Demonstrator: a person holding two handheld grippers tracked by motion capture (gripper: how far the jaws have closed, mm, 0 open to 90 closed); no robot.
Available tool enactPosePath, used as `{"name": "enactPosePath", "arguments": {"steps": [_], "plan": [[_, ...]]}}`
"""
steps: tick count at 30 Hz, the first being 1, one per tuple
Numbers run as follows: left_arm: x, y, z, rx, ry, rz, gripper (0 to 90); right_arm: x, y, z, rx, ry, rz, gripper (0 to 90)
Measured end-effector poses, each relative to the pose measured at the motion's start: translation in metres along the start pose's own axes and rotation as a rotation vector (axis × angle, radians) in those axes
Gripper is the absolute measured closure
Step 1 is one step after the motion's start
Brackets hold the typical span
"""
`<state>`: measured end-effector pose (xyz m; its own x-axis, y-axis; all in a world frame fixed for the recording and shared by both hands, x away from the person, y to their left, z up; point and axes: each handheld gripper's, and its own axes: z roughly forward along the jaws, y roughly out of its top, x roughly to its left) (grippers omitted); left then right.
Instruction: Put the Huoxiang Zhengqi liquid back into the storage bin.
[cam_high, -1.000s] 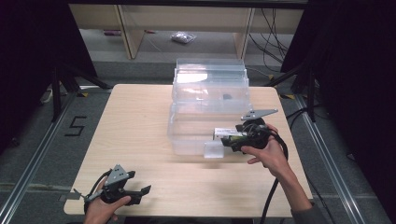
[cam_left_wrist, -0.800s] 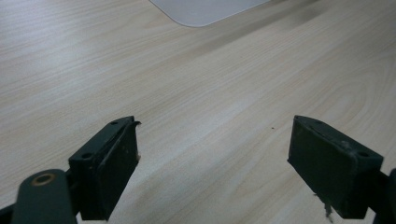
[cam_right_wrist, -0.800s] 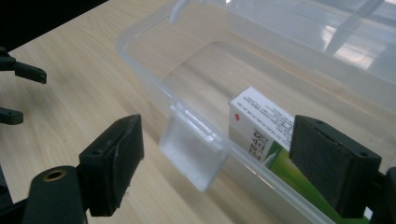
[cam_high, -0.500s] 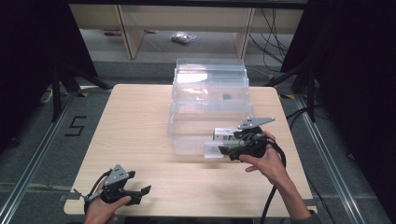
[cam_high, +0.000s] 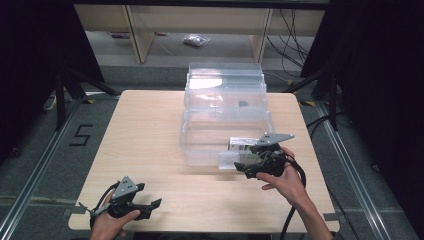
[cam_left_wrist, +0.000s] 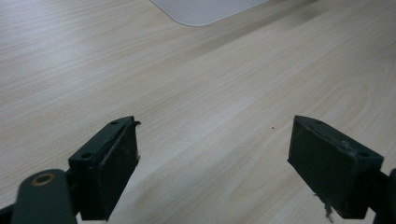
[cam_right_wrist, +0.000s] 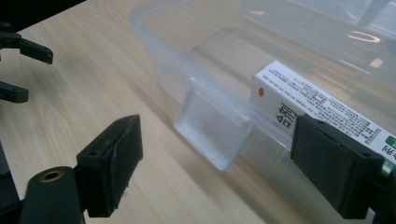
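While at the table's (cam_high: 150, 130) right edge: my right gripper (cam_high: 243, 167) gapes around the bin's (cam_high: 200, 145) latch (cam_right_wrist: 212, 135).
Left gripper (cam_high: 155, 205): released, near front-left corner.

In the right gripper view, the clear plastic storage box (cam_right_wrist: 196, 60) runs past the top and right edges. Its white printed label (cam_right_wrist: 322, 105) is cut off at the right and partly covered by the near right pad; the print is too small to read. In the left gripper view, a pale rounded corner (cam_left_wrist: 205, 9) is cropped by the top edge. A small dark item (cam_high: 243, 104) inside the far tiers, seen from the high view, cannot be identified.
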<state>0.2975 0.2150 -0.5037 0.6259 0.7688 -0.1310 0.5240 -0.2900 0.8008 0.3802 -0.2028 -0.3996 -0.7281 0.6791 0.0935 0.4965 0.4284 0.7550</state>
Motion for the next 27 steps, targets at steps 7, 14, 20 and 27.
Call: {"name": "enactPosePath", "arguments": {"steps": [7, 14, 20, 27], "plan": [[0.000, 0.000, 0.000, -0.001, -0.004, 0.004, 15.2, 0.004, -0.009, 0.004, -0.006, 0.000, -0.025, 17.7], [-0.001, 0.000, 0.000, -0.012, -0.005, -0.005, 15.2, 0.007, -0.014, 0.005, -0.007, 0.004, -0.043, 17.4], [-0.002, 0.000, 0.000, -0.018, -0.007, -0.008, 15.2, 0.010, -0.020, 0.006, -0.020, 0.002, -0.039, 17.1], [-0.002, 0.000, 0.000, -0.017, -0.008, -0.008, 15.2, 0.010, -0.025, 0.005, -0.018, 0.001, -0.030, 17.0]]}}
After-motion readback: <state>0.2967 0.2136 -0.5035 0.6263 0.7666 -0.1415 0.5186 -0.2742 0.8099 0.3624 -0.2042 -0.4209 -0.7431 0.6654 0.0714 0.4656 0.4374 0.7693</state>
